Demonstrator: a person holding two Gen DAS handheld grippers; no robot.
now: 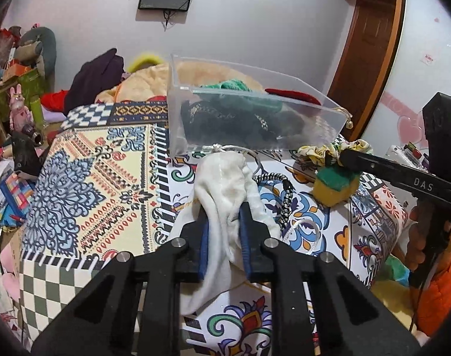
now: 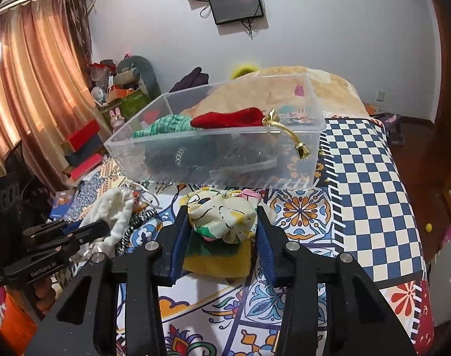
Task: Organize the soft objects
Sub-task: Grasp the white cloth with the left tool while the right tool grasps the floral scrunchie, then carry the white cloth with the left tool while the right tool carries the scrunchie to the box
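A clear plastic bin (image 1: 178,124) (image 2: 311,145) stands on the patterned bedspread, holding a green knit piece (image 1: 234,86) (image 2: 166,124), a red cloth (image 2: 228,118) and dark fabric. My left gripper (image 1: 224,213) is shut on a white drawstring pouch (image 1: 225,184), just in front of the bin; the pouch also shows in the right wrist view (image 2: 112,210). My right gripper (image 2: 222,222) has its fingers around a floral scrunchie (image 2: 222,213) (image 1: 329,151) lying on a yellow-green sponge (image 2: 216,258) (image 1: 335,184); whether they squeeze it is unclear.
A black-and-white braided cord (image 1: 282,190) lies beside the pouch. A beige blanket (image 2: 329,89) lies behind the bin. Cluttered shelves and boxes (image 1: 14,89) stand left of the bed. A wooden door (image 1: 365,44) is at the right.
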